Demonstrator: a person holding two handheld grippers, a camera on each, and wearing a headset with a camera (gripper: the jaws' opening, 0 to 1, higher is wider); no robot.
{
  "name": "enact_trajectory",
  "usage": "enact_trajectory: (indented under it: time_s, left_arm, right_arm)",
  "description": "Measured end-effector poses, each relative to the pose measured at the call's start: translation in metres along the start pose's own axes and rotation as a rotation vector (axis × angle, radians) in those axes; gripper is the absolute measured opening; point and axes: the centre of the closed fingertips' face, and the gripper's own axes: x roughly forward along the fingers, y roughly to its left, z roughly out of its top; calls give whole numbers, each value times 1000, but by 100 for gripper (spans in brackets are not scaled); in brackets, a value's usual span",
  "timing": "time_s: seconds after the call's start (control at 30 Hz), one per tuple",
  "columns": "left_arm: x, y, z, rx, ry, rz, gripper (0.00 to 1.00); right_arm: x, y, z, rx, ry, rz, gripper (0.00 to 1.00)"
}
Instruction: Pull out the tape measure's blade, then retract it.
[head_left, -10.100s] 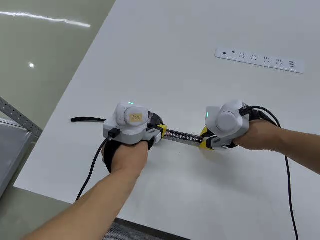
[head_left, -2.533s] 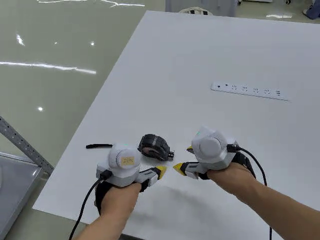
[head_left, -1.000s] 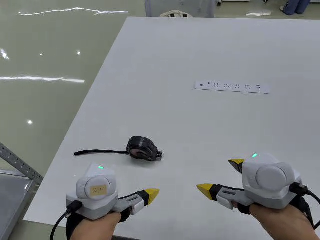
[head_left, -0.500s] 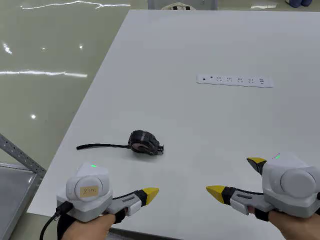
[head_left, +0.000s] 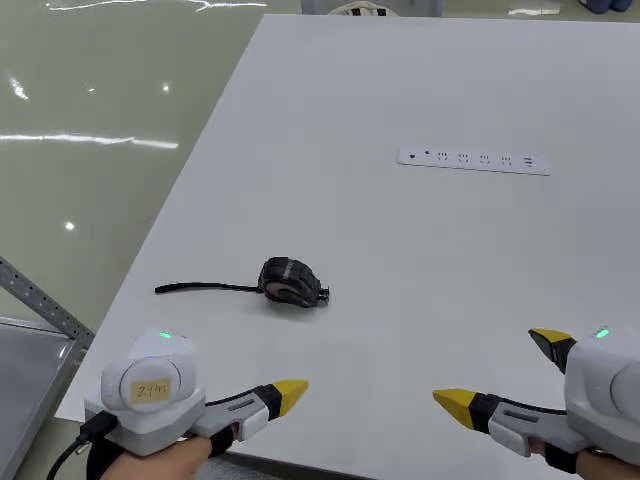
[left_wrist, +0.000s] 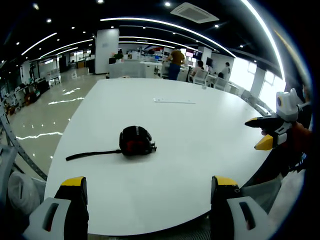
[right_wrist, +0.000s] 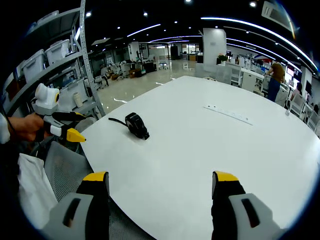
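Both left gripper (left_wrist: 149, 182) and right gripper (right_wrist: 160, 176) gape empty near the tape measure (head_left: 290, 283); sticker (head_left: 150, 391) writing illegible.

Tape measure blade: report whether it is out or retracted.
Retracted. The tape measure lies alone on the table with no blade extending from its case; only its black wrist strap trails off.
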Motion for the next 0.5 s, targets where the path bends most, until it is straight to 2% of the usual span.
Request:
enact_trajectory:
  time_s: [0.5]
  left_arm:
    - [-20,8,3,-12,-14,10,100]
  right_arm:
    - [-20,-3,-9,37,20,-35,94]
